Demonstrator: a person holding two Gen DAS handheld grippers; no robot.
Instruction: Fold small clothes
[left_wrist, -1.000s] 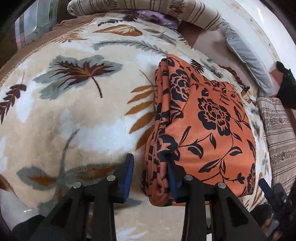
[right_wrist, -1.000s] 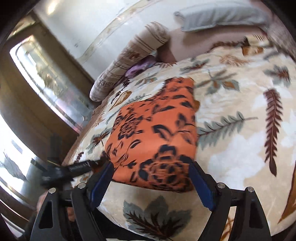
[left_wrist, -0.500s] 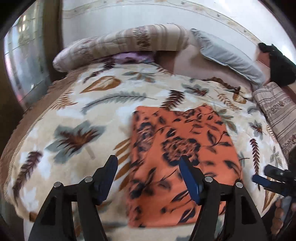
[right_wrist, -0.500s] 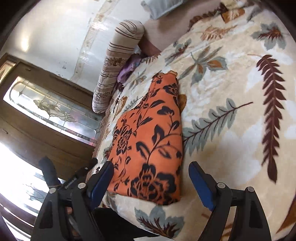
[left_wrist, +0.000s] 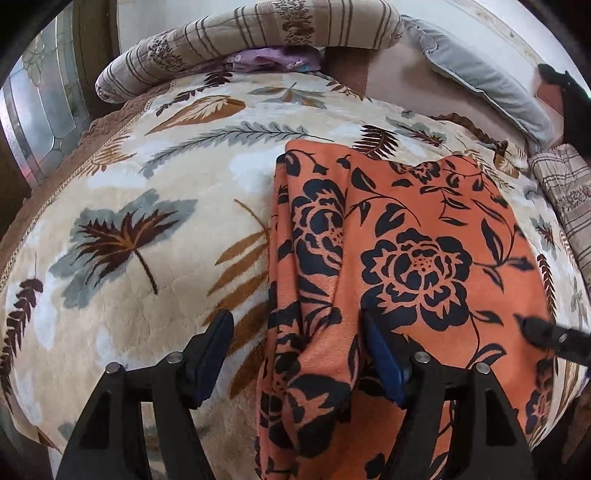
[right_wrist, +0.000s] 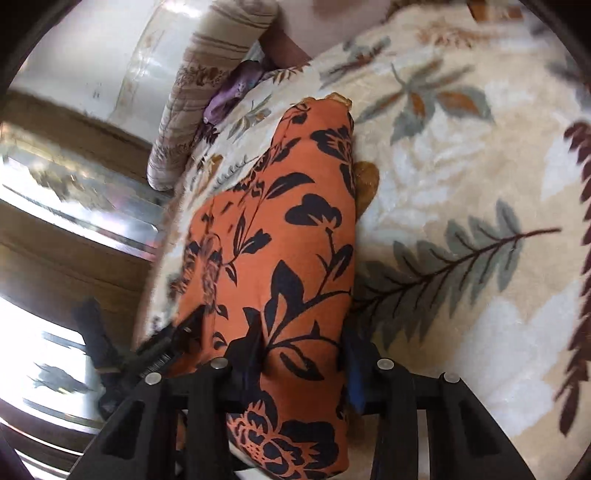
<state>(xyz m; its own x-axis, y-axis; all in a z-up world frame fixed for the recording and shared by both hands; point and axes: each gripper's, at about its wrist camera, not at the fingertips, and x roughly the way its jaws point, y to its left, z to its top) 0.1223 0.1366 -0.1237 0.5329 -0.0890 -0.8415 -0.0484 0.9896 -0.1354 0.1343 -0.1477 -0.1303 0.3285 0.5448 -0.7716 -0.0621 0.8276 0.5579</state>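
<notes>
An orange cloth with a black flower print lies folded on the bed's leaf-patterned blanket. My left gripper is open, its two blue pads straddling the cloth's near left edge. In the right wrist view the same cloth runs away from me. My right gripper has closed in around the cloth's near right edge, with fabric bunched between its pads. The right gripper's tip shows at the right of the left wrist view, and the left gripper shows at the left of the right wrist view.
A striped bolster and a grey pillow lie at the head of the bed against a white wall. A purple garment is tucked under the bolster. A striped cushion is at the right. A glass-panelled door stands beside the bed.
Both grippers dropped back down to the cloth's near edge. The right gripper narrowed from wide open onto the cloth's right corner. The left gripper stayed open over the left edge.
</notes>
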